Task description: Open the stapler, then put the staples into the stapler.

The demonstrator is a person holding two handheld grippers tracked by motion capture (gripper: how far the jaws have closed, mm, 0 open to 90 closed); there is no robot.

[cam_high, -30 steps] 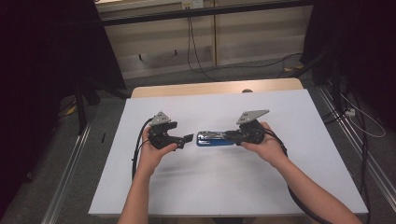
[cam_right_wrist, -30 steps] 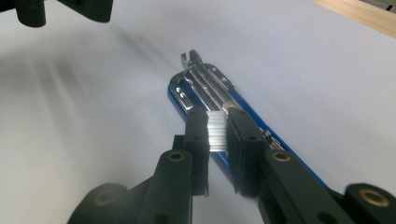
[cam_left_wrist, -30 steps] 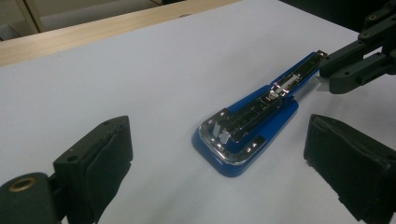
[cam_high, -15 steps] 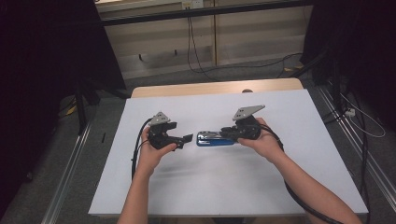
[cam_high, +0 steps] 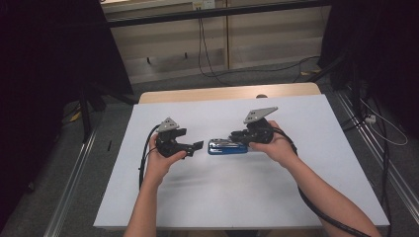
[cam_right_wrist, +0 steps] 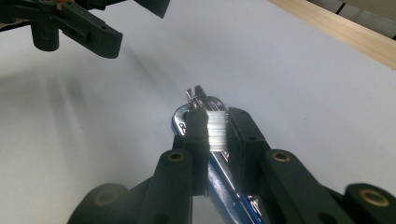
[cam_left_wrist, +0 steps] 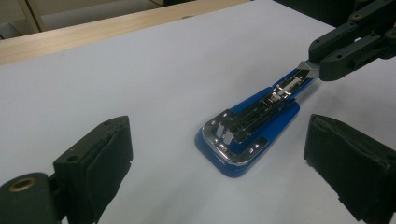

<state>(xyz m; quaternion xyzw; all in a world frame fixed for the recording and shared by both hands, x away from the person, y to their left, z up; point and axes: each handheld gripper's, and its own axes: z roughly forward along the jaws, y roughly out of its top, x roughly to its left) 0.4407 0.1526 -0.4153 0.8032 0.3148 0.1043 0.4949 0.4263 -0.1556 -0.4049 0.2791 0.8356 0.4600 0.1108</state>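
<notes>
A blue stapler (cam_high: 227, 147) with a chrome metal channel on top lies flat in the middle of the white table (cam_high: 247, 197). My right gripper (cam_high: 233, 138) hovers over the stapler's right end, shut on a short silvery strip of staples (cam_right_wrist: 216, 131). In the right gripper view the strip sits just above the shiny chrome of the stapler (cam_right_wrist: 229, 191). My left gripper (cam_high: 198, 145) is open at the stapler's left end. In the left gripper view the stapler (cam_left_wrist: 247, 130) lies ahead, between the wide-spread pads (cam_left_wrist: 105, 161), apart from them. The right gripper (cam_left_wrist: 322, 65) shows there at the far end.
A bare wooden strip (cam_high: 222, 93) shows past the table's back edge. A black cable (cam_high: 316, 207) trails from the right gripper along the forearm, and another loops by the left wrist (cam_high: 144, 158). Metal rails and floor cables run along both sides of the table.
My right gripper has shifted slightly up and to the left over the stapler, still shut on the staple strip. The left gripper and the stapler have stayed in place.
</notes>
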